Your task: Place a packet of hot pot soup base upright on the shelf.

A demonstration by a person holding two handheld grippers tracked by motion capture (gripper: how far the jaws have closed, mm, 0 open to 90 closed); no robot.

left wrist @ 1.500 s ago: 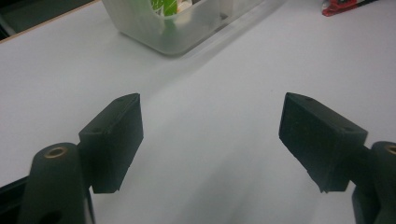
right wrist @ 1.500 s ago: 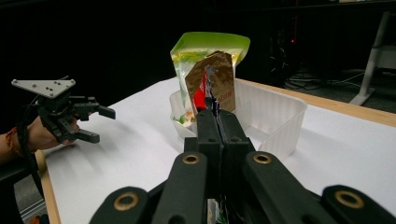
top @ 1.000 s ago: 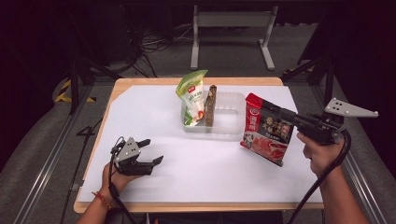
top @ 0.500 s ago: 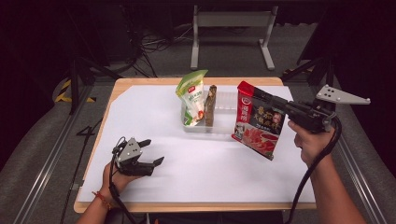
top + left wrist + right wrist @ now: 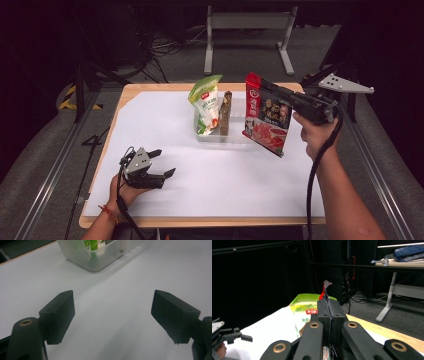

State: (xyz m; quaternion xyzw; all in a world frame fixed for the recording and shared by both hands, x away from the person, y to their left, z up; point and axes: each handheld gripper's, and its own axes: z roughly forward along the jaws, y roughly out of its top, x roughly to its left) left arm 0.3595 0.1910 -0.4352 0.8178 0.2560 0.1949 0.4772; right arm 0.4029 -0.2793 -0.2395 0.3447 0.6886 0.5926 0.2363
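White paper covers the table (image 5: 165, 210), and the clear bin (image 5: 212, 134) at its middle is our landmark. Inside it stand a green pouch (image 5: 206, 102) and a brown packet (image 5: 225, 112) — two items filed, we judge. Our right gripper (image 5: 280, 100) clenches the red pouch (image 5: 265, 120) in the air just right of the bin — it has yet to go in. Our left gripper (image 5: 162, 165) rests near-left of the bin, jaws spread, empty.
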